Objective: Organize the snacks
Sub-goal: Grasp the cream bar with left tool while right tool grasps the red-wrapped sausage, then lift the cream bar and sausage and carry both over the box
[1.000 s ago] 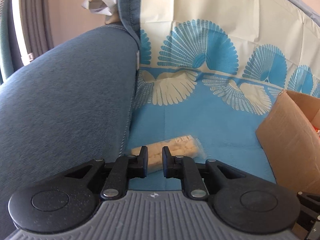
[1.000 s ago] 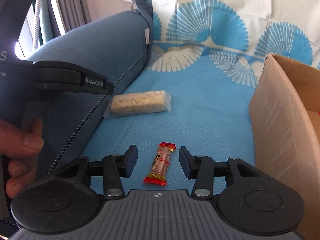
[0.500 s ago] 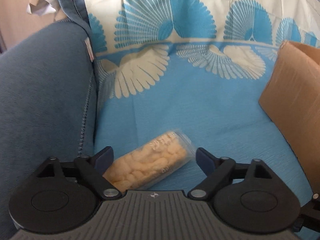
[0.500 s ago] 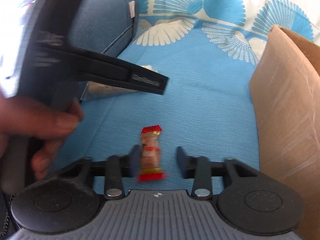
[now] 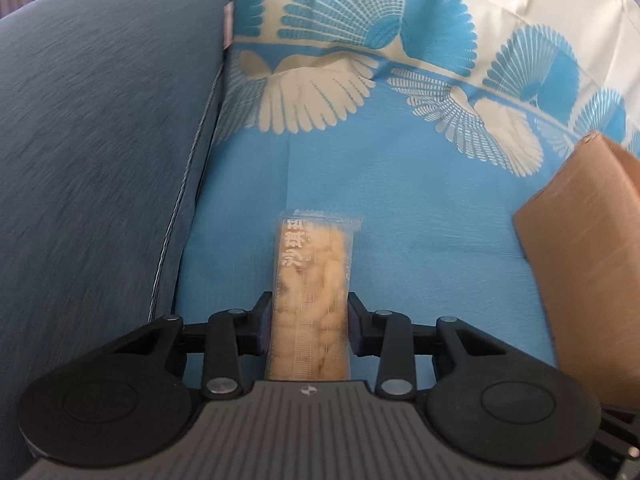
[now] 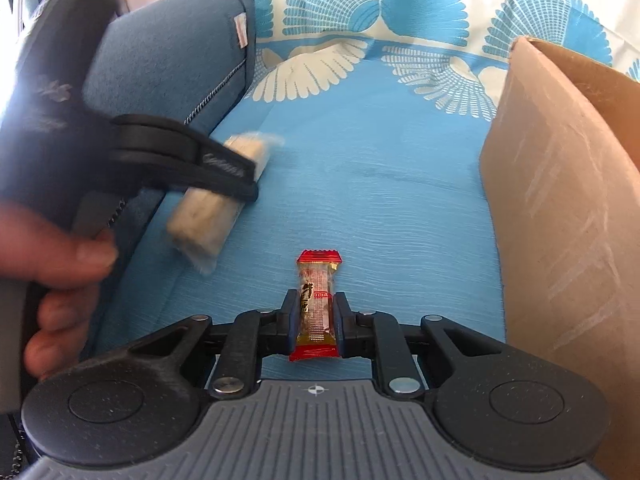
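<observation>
Blue cloth (image 5: 420,216) printed with cream and pale-blue fan shapes covers the sofa seat, and the dark blue denim-like armrest (image 5: 100,140) rises along its left edge. A brown cardboard box (image 6: 560,220) stands on the cloth to the right, its near wall upright and scuffed, closing off that side.

Left of the box, close to the armrest, lies a long clear-wrapped bar of puffed, pale golden pieces (image 5: 310,304) with white characters printed along one edge. It runs lengthwise between the fingers of the left claw (image 5: 308,320), whose jaws are closing on it; both pads appear to touch the wrapper's sides. The right-wrist view shows a person's hand (image 6: 56,272) wrapped round that tool's handle, the tool tilted steeply down toward the cloth.

Nearer the box sits a small candy (image 6: 316,308) in a clear wrapper with red crimped ends. The right claw (image 6: 316,320) is clamped on its middle, fingers drawn together against both sides, also angled downward over the cloth.
</observation>
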### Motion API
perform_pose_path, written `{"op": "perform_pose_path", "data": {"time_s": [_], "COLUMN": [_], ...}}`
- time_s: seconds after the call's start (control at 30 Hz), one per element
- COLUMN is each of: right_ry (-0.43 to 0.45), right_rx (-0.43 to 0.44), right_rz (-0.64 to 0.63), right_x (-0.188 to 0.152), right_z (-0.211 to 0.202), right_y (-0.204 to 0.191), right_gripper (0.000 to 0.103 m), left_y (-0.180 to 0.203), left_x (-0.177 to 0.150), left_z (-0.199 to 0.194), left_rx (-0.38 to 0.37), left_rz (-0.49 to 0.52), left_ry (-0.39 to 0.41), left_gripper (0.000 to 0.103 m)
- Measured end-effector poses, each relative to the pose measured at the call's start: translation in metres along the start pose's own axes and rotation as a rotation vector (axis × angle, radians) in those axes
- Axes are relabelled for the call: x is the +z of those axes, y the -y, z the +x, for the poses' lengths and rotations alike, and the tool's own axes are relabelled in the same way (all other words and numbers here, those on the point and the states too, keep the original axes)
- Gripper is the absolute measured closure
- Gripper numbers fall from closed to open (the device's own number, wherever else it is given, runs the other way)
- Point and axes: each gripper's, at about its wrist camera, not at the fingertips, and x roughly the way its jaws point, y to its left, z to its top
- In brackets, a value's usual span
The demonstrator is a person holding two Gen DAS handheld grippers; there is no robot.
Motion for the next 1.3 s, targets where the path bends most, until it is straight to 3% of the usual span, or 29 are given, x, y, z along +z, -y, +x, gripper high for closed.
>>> {"op": "perform_pose_path", "data": {"time_s": [0.33, 0.5, 0.77, 0.87, 1.03, 1.3], "right_ry": [-0.008, -0.030, -0.075, -0.096, -0.101, -0.101], "right_rx": [0.039, 0.058, 0.052, 0.072, 0.076, 0.057], "right_rz": [-0.048, -0.083, -0.105, -0.086, -0.128, -0.130], "right_x": [-0.017, -0.036, -0.052, -0.053, -0.059, -0.059], "right_z": [-0.031, -0.052, -0.069, -0.072, -0.071, -0.060], "right_y": [0.005, 0.004, 0.008, 0.015, 0.014, 0.010], "right_gripper": [0.086, 0.086, 0.085, 0.085, 0.080, 0.078], "left_y": [0.001, 0.001, -0.001, -0.004, -0.004, 0.005], "left_x": [-0.068, -0.090, -0.107, -0.109, -0.109, -0.108], "left_z": [-0.071, -0.094, -0.097, -0.099, -0.097, -0.087], "left_rx": [-0.001, -0.019, -0.016, -0.014, -0.021, -0.018], "left_rz": [-0.138, -0.168, -0.236, -0.250, -0.242, -0.188], "left_ry": [-0.100, -0.103, -0.157, -0.163, -0.173, -0.204], "left_gripper": [0.063, 0.063, 0.062, 0.056, 0.050, 0.050]}}
